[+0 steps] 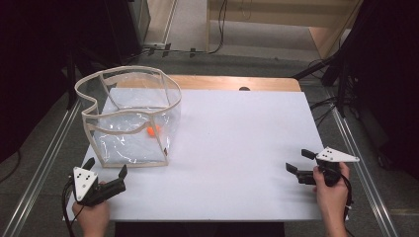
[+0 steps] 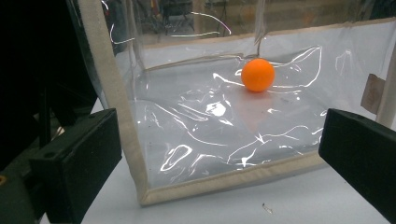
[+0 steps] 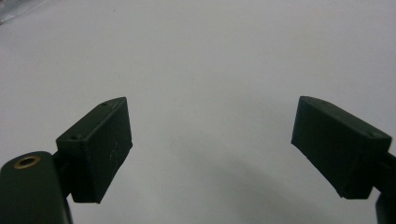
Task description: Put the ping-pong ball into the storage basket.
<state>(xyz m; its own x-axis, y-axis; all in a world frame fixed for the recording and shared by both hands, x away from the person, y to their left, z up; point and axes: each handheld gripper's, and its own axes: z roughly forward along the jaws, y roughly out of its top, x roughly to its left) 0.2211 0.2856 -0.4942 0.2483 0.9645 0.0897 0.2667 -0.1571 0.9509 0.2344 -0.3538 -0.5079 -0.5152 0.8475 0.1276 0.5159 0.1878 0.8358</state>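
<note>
The orange ball [image 1: 153,131] lies inside the clear bag [image 1: 129,118] at the table's [image 1: 237,148] far left, so the left gripper [image 1: 104,169] waits just near it, jaws spread, while the right gripper [image 1: 300,162], spread and empty, hangs far right.

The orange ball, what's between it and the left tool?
The clear plastic wall of the bag with its beige bottom seam stands between the left tool and the orange ball, which sits inside. The left gripper view shows this.
</note>
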